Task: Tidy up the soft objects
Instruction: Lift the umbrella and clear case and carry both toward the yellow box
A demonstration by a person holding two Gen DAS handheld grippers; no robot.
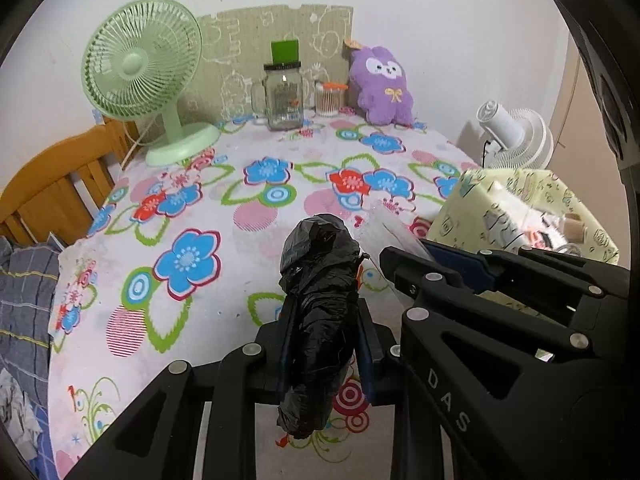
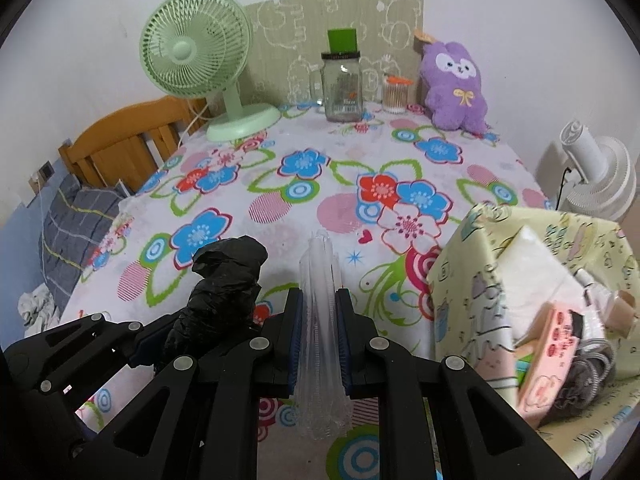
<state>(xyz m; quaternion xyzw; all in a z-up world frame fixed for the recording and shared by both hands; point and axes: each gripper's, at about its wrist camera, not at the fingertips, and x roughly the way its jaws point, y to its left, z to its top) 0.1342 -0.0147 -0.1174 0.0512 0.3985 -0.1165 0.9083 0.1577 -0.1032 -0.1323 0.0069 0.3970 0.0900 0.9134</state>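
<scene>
Both rolls (image 1: 316, 320) (image 2: 322, 320) partly jaw-hidden

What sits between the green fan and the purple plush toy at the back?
A glass jar with a black lid, then a small swab container, seen in both wrist views.

White wall (image 2: 500, 20), wooden chair (image 2: 120, 140), possibly bedding (image 2: 76, 216).

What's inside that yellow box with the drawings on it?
Inside the yellow box you can see a white packet, a pink packet and something grey. Whatever lies underneath them is covered.
</scene>
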